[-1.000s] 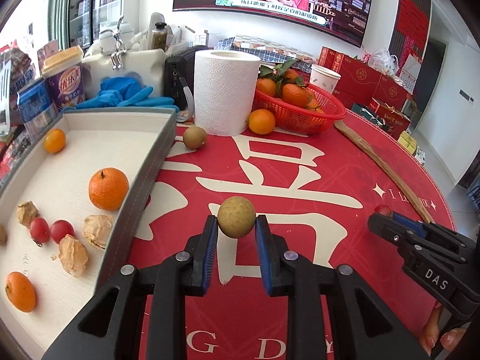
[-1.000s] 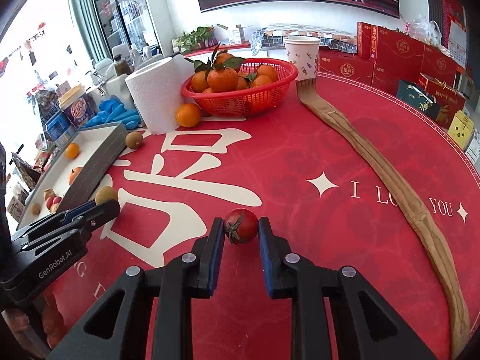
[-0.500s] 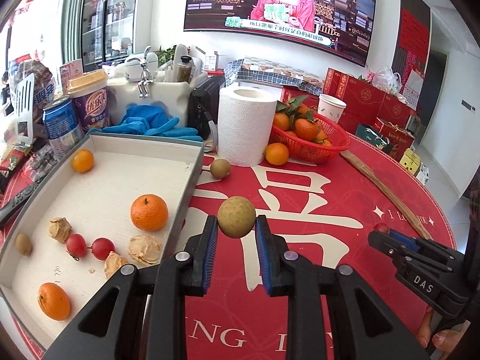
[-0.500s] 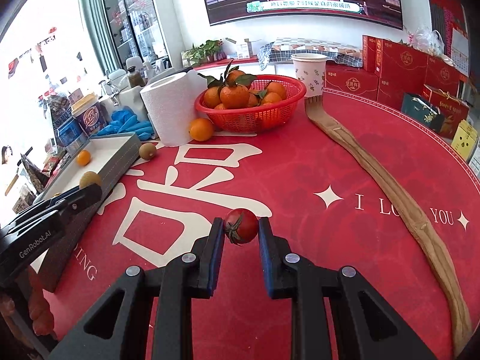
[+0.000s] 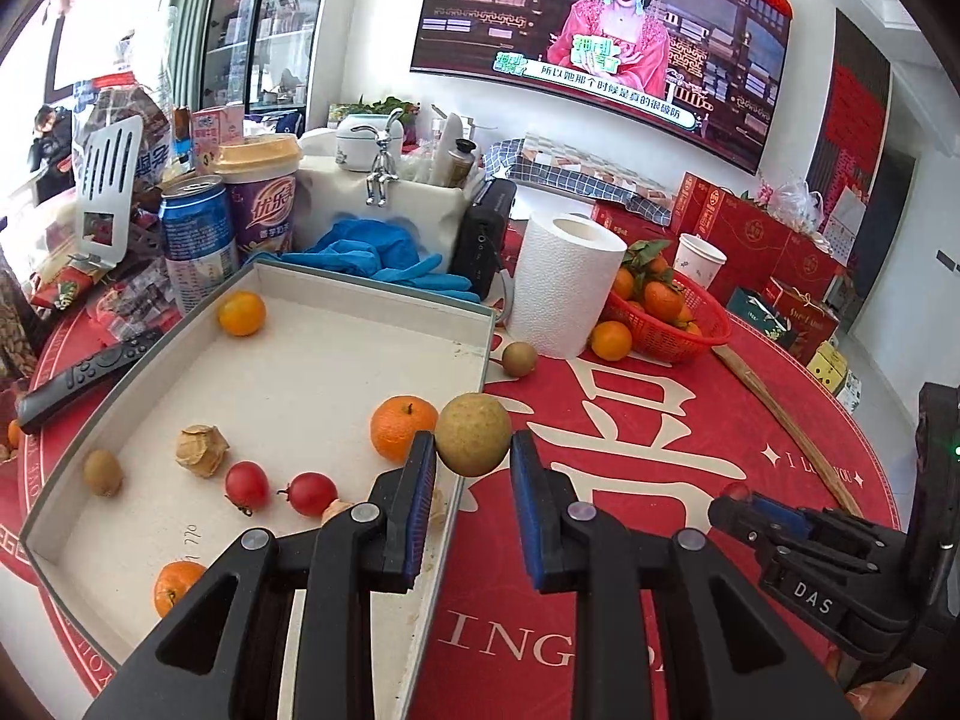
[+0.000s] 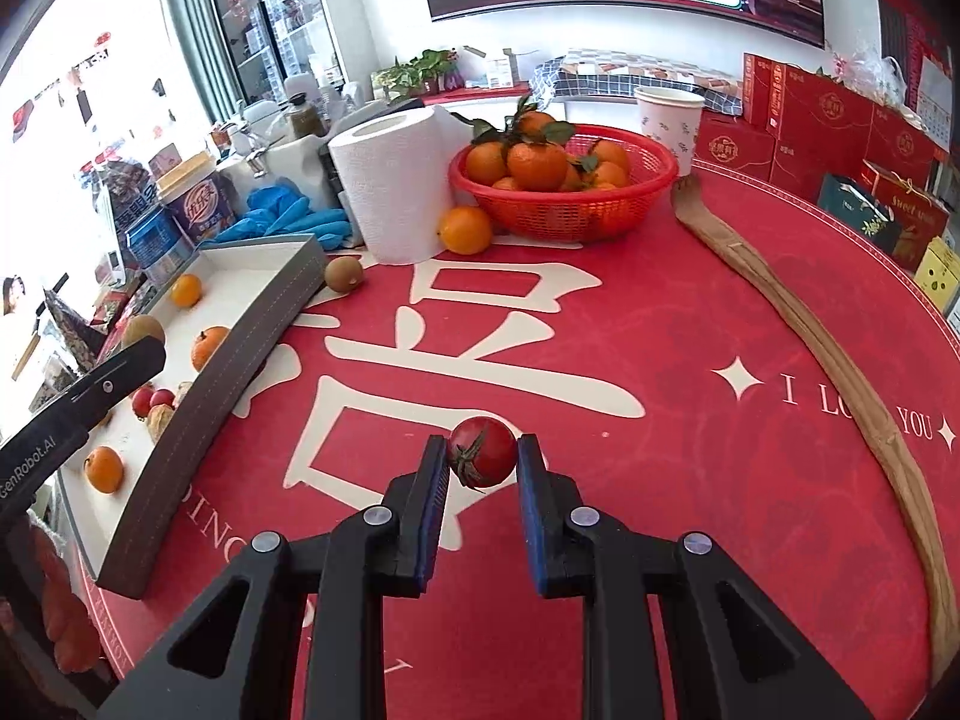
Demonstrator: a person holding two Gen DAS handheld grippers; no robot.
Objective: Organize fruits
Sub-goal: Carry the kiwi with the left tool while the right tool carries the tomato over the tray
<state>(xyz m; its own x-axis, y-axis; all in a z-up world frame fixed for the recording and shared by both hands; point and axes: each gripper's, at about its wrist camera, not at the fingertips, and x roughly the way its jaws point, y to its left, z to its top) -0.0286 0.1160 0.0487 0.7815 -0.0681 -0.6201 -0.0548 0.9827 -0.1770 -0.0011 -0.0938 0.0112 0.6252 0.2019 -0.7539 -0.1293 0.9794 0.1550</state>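
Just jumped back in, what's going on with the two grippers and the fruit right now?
A person is sorting fruit with a gripper in each hand. The left gripper is shut on a brownish-green round fruit, held above the right edge of the white tray. The right gripper is shut on a cherry tomato over the red tablecloth. The tray already holds small oranges, two cherry tomatoes and other pieces.

A lived-in home room, seemingly a living or dining area: a large television (image 5: 600,42) plays on the wall above a round table (image 6: 690,312) with a red printed cover. The table carries a basket of oranges (image 6: 564,192), a paper roll (image 5: 564,282), a drinks can (image 5: 198,240) and a remote control (image 5: 84,369), with red gift boxes (image 6: 822,114) stacked behind and a glass-fronted cabinet (image 5: 258,24) at the back.
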